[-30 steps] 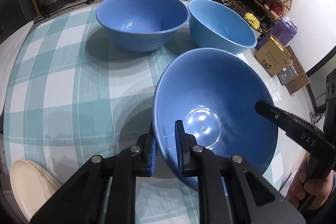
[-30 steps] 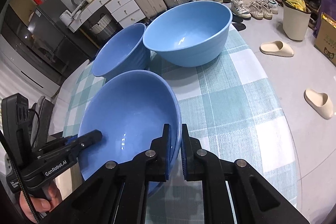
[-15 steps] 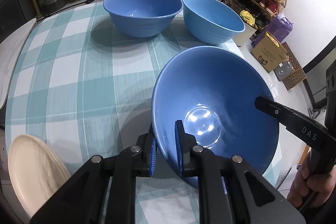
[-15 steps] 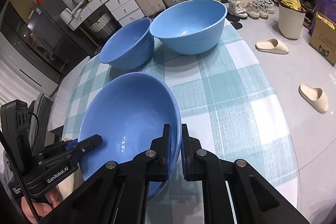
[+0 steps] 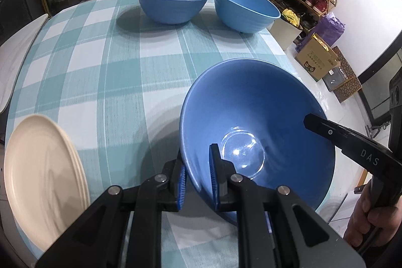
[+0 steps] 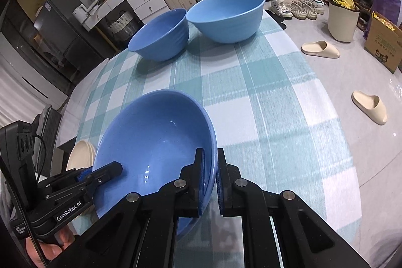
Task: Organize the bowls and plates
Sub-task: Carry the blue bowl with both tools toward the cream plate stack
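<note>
1. Cream plate stack [image 5: 45, 177]: left of held blue bowl, at checked tablecloth [image 5: 100, 72] edge.
2. Left gripper [image 5: 197, 178]: clamped on held blue bowl [image 5: 256, 132] near rim.
3. Right gripper [image 6: 209, 180]: clamped on opposite rim.
4. Two blue bowls [image 5: 172, 0], [image 5: 246, 8]: beyond held blue bowl, side by side.

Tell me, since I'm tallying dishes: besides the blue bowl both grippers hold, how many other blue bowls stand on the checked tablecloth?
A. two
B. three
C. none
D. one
A: beyond the held bowl, a darker blue bowl and a lighter blue bowl stand side by side at the far end of the tablecloth.
</note>
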